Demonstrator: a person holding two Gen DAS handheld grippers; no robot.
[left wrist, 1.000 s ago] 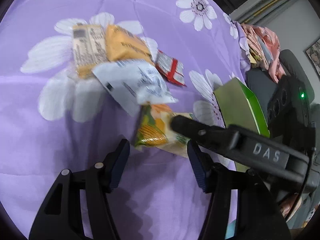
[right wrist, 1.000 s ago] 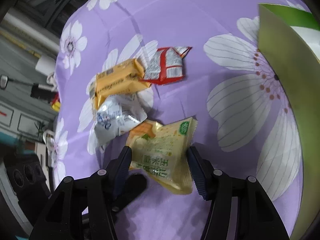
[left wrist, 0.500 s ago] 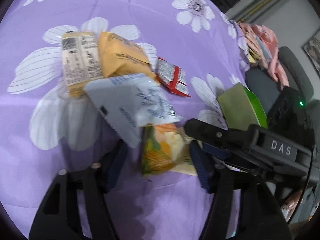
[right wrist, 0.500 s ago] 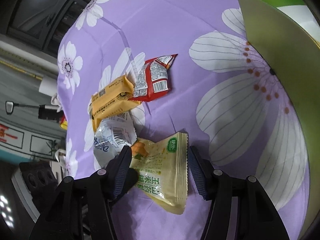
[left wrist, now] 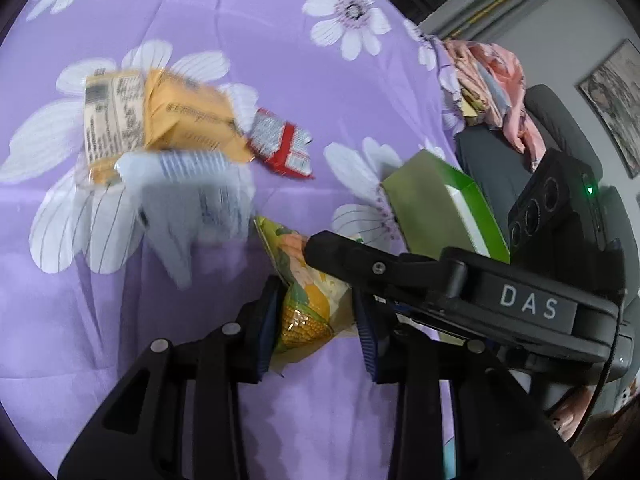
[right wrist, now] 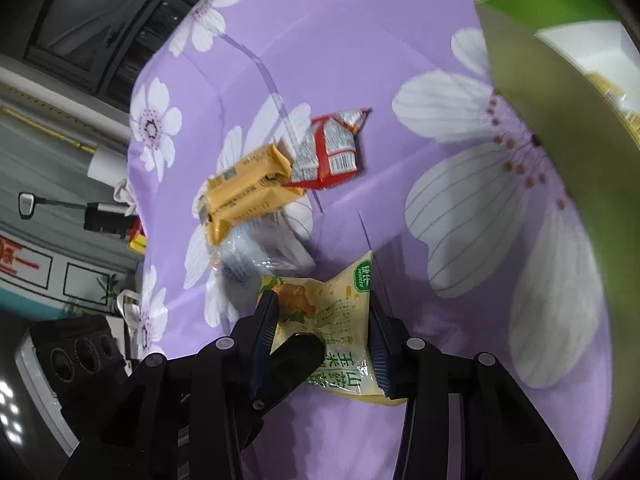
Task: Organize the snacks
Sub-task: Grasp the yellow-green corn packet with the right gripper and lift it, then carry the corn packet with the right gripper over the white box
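Both tongs tilt down toward the purple flowered cloth (left wrist: 360, 80) and meet on one snack, the yellow corn packet (left wrist: 308, 312); the left tongs (left wrist: 316, 328) are closing with the packet's corn-printed end between the pads, the left pad against its edge, the right pad hard to judge behind the other tool; the right tongs (right wrist: 322, 332) are closing too, both pads pressing the packet's sides so that it crumples and bows upward between them. In the right view the packet (right wrist: 340, 320) shows a green round logo at its far corner and green lettering at its near end — one left-tong finger lies across its near left part. Just beyond the tongs lies a blurred white packet (left wrist: 192, 196); past it an orange packet (left wrist: 184, 124), with a red-and-silver packet (left wrist: 284, 148) beside it. To the right of the tongs stands a green box (left wrist: 436, 208), near the corn packet.
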